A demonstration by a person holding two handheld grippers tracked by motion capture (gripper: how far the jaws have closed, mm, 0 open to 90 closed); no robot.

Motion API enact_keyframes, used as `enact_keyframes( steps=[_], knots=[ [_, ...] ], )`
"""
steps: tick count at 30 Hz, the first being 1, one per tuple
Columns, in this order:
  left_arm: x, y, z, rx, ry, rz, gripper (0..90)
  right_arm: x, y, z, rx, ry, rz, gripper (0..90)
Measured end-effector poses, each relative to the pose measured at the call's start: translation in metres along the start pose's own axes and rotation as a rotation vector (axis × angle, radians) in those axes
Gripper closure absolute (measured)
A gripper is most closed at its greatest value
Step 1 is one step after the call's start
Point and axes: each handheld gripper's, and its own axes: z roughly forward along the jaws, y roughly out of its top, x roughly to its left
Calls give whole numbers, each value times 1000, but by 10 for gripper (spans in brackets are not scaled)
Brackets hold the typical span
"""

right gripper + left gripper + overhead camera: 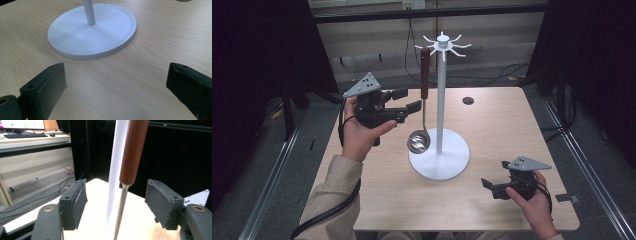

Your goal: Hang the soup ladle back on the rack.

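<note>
The left gripper [410, 100] has its jaws spread, and the ladle [422, 107] hangs between them with clear air on either side; in the left gripper view the wooden handle [133, 151] and steel shank stand between the pads, touching neither. The ladle hangs from a prong at the top of the white stand [441, 107], its bowl just above the stand's round base, beside the pole. The right gripper [490, 187] sits low near the bench's [492, 115] front right edge, jaws released and empty, pointed at the base [92, 33].

Judging by this, the hanging step looks finished and the release is in hand: the ladle's weight seems to rest on the prong alone. The next move calls for drawing the left gripper straight back from the handle without brushing it, since a nudge could set the ladle swinging or lift it off the prong.
</note>
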Motion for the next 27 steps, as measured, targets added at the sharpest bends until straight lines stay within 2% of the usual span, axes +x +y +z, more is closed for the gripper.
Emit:
enact_keyframes(
  steps=[7,12,19,27],
  knots=[
    [1,-8,-4,7,30,20,245,0,0,0,2,2,-3,21],
    [3,-16,-6,10,40,2,226,0,0,0,4,0,1,21],
    [5,-28,-9,30,43,13,170,0,0,0,4,2,1,21],
    [9,-43,-13,27,48,-15,152,-1,0,0,1,1,-1,23]
  ],
)
